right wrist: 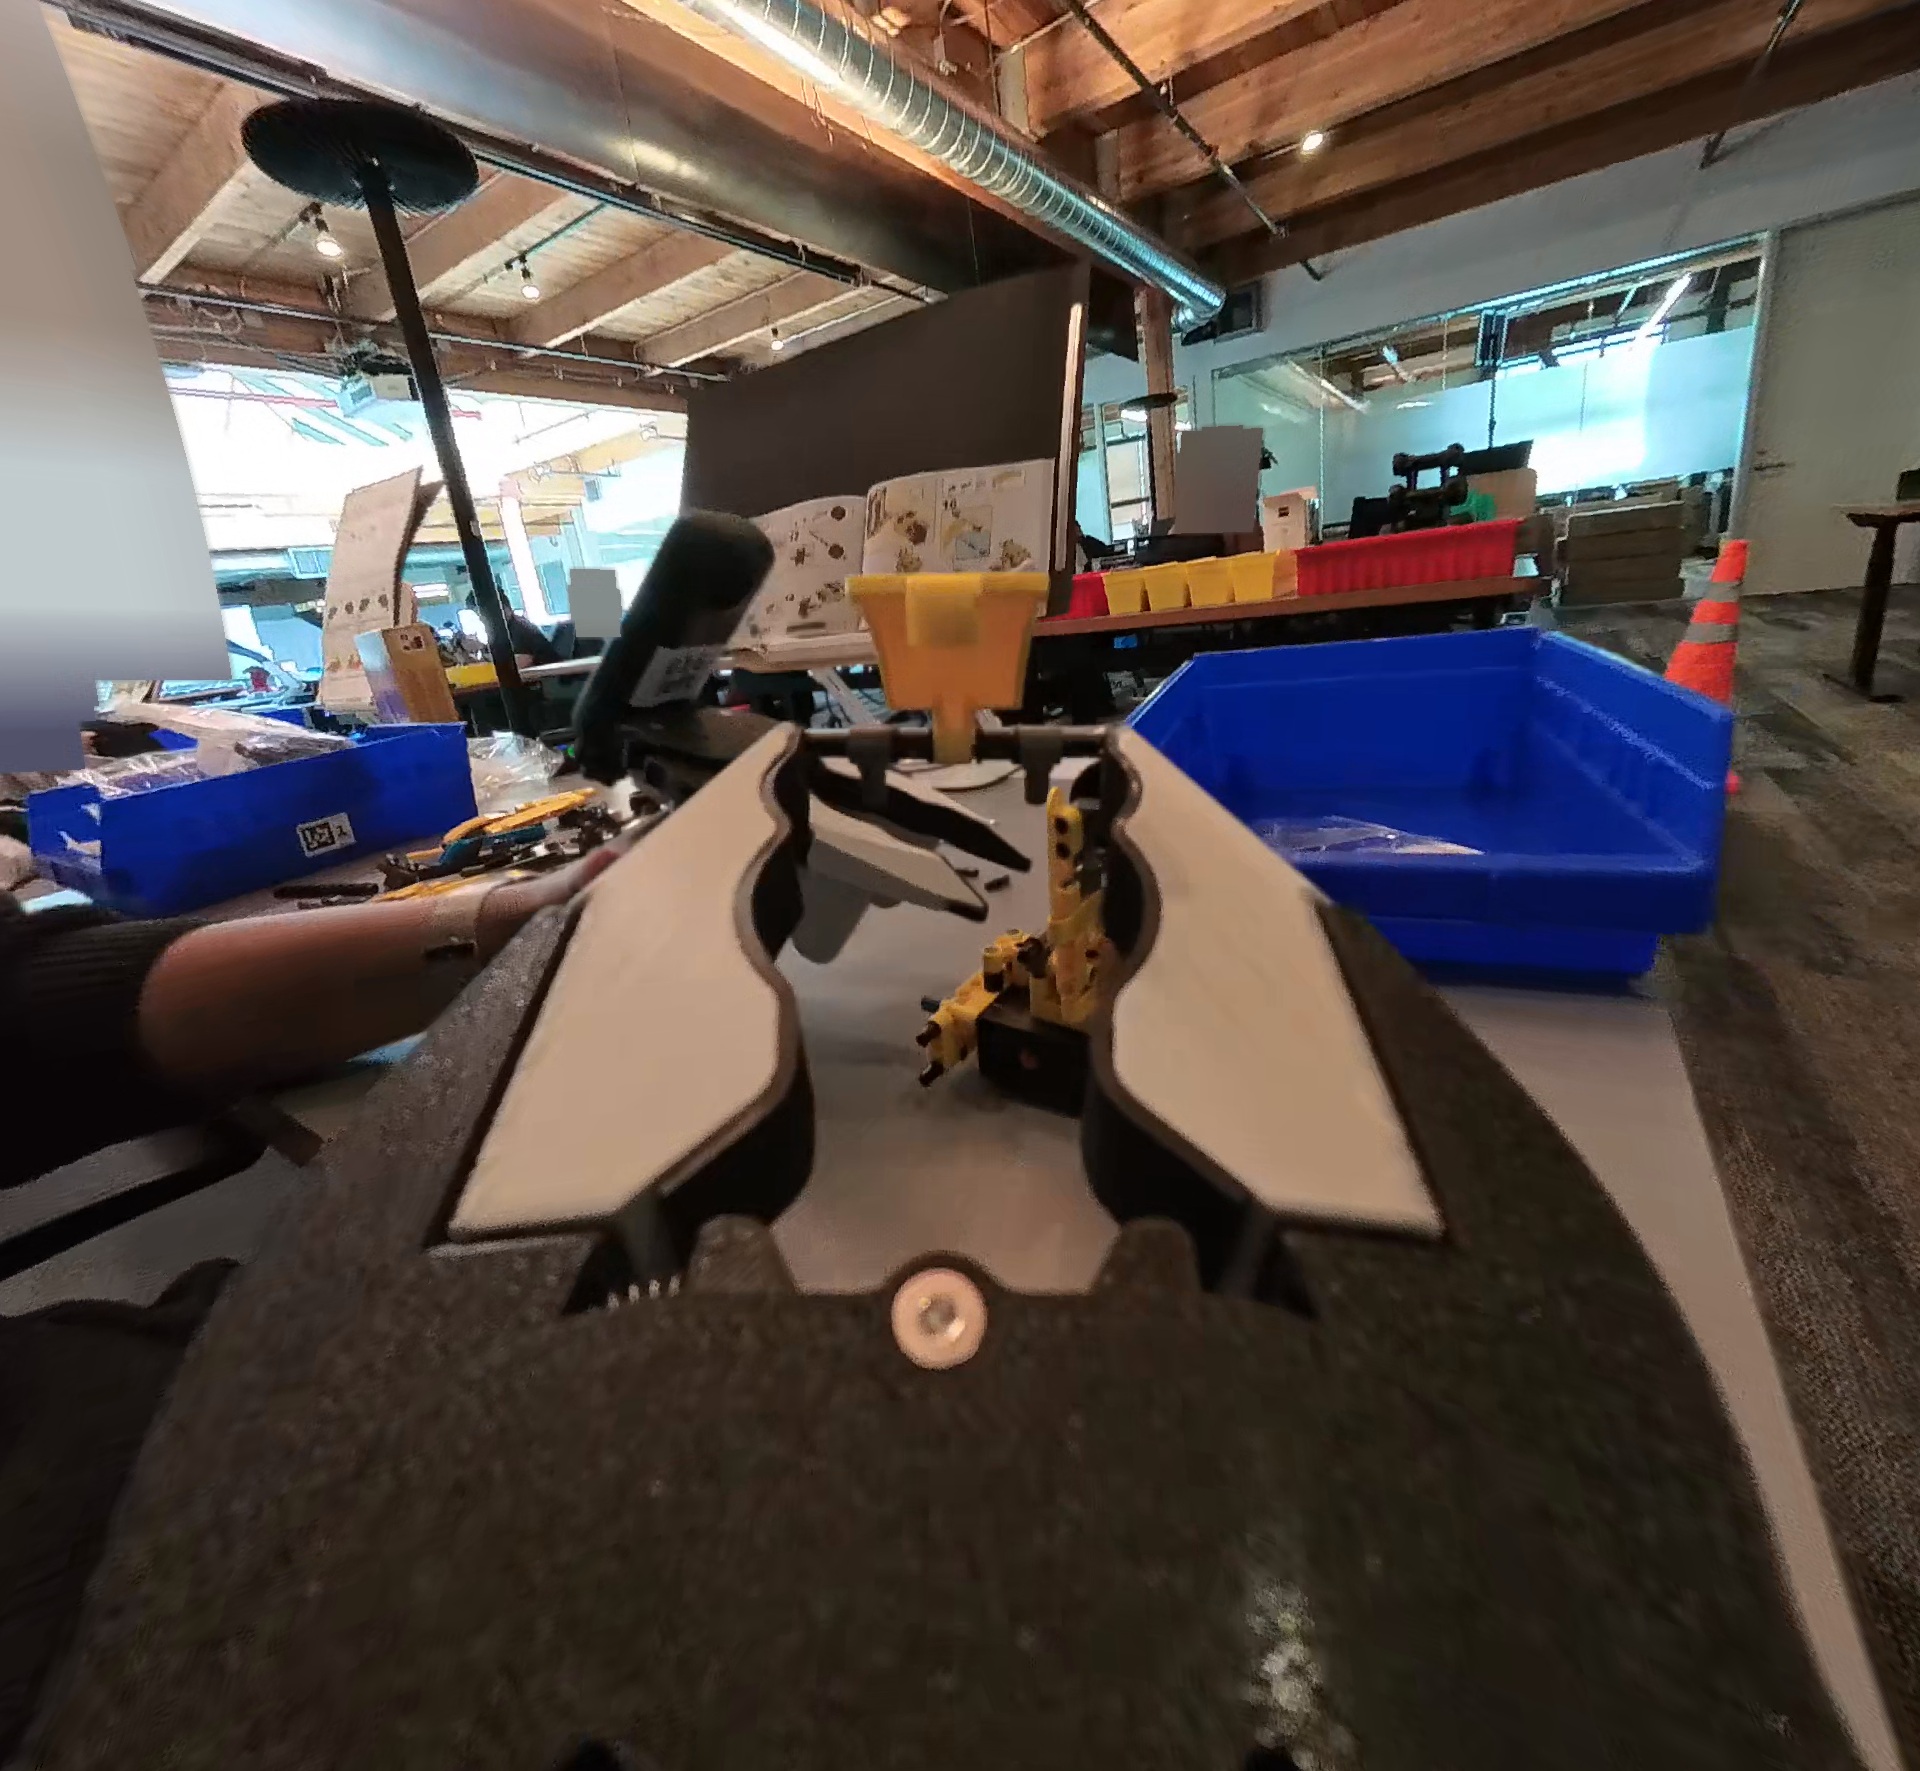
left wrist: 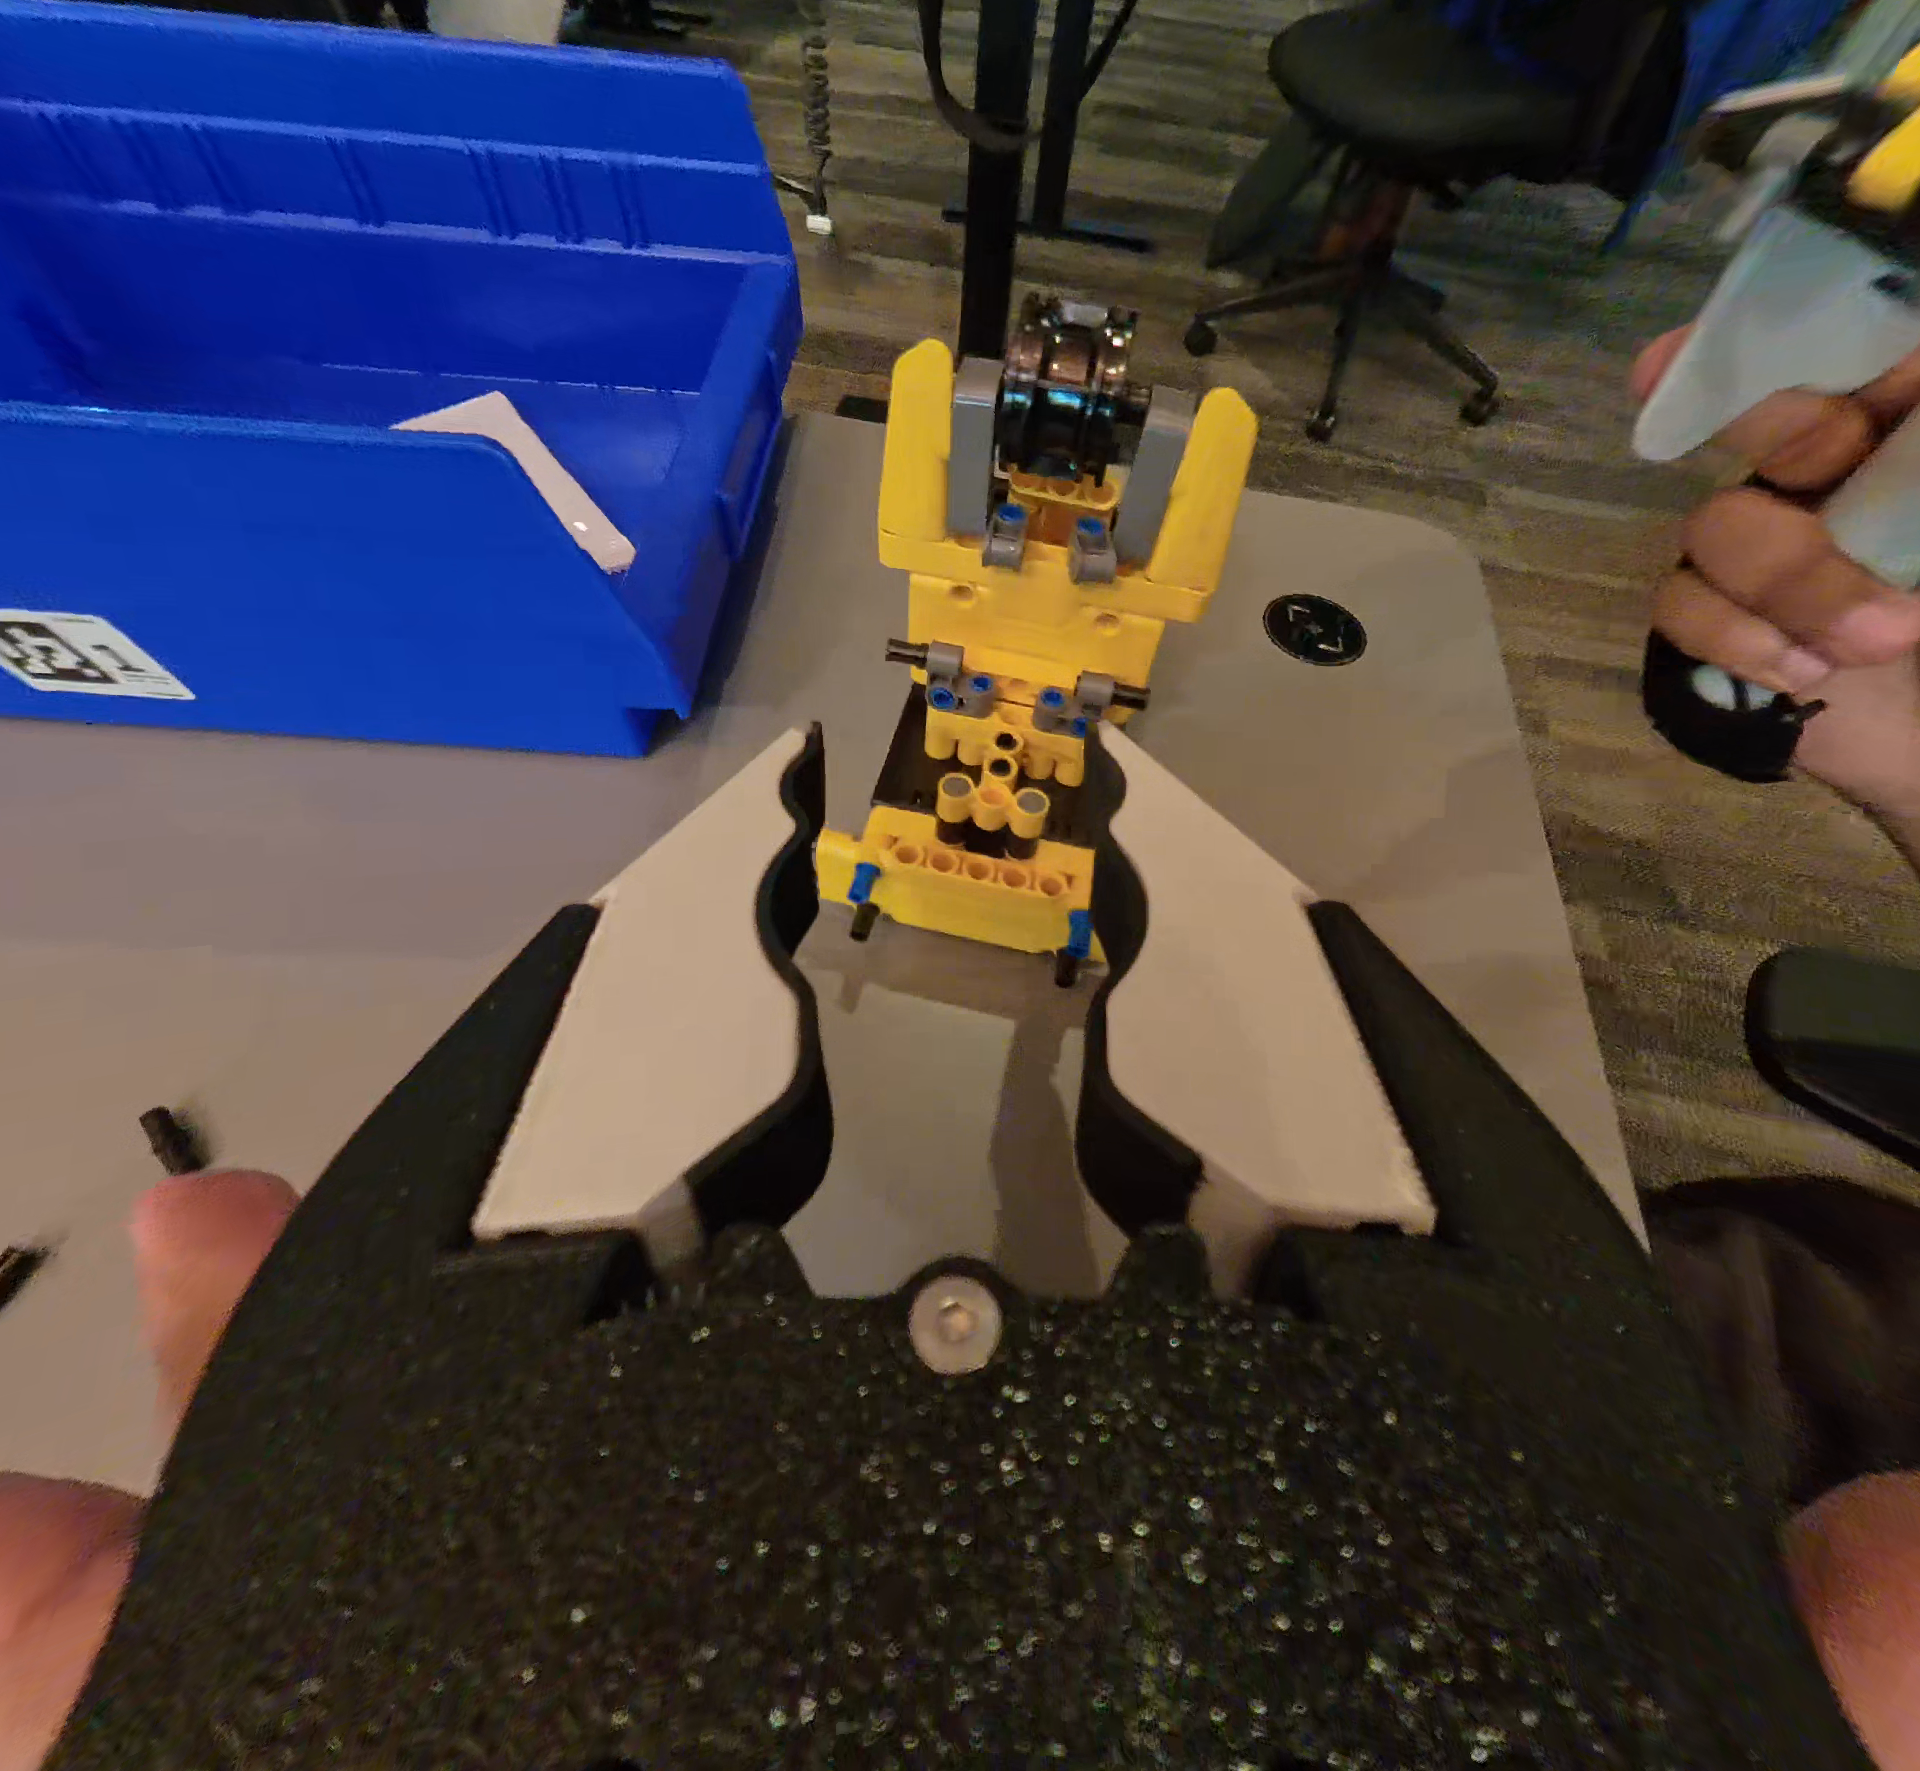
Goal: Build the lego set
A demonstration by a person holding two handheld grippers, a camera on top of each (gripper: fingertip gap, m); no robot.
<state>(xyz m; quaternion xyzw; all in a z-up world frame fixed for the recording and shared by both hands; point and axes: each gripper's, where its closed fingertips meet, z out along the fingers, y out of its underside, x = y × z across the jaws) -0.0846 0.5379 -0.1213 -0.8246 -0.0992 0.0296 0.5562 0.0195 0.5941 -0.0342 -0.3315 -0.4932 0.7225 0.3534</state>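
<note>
**Yellow part pinched in right gripper, left gripper astride model**

Right gripper point(right wrist: 951, 745): closed on the yellow part point(right wrist: 945, 641). Fingertips clamp the two ends of its black axle, with the scoop-like body standing up above the axle. Held in the air over the grey table point(right wrist: 1558, 1150), higher than the model point(right wrist: 1060, 952). In the right wrist view, model seen lower down between the fingers, near the right one. Blue bin point(right wrist: 1455, 838) just right of the model. Farther left, a forearm point(right wrist: 312, 983) across the table, loose pieces point(right wrist: 499, 838) and a second blue bin point(right wrist: 260, 817). Far behind, an open booklet point(right wrist: 935, 526) propped upright. At far right, an orange cone point(right wrist: 1709, 630) on the carpet.

Left gripper point(left wrist: 961, 765): half-open, one finger on either side of the model's near end. Pads lie right against the blue pins at its sides; cannot tell whether pressing or merely beside. Model of yellow bricks, upright at mid-table, with a black wheel point(left wrist: 1060, 391) at its far top between two yellow prongs. Left of it in the left wrist view, a blue bin with a white card point(left wrist: 520, 464) leaning inside. Near left, a black pin point(left wrist: 171, 1139) loose on the table. At far right, blurred, the right gripper raised off the table, a hand point(left wrist: 1787, 578) around its grip. Beyond the table, a black chair point(left wrist: 1455, 111) on carpet
</note>
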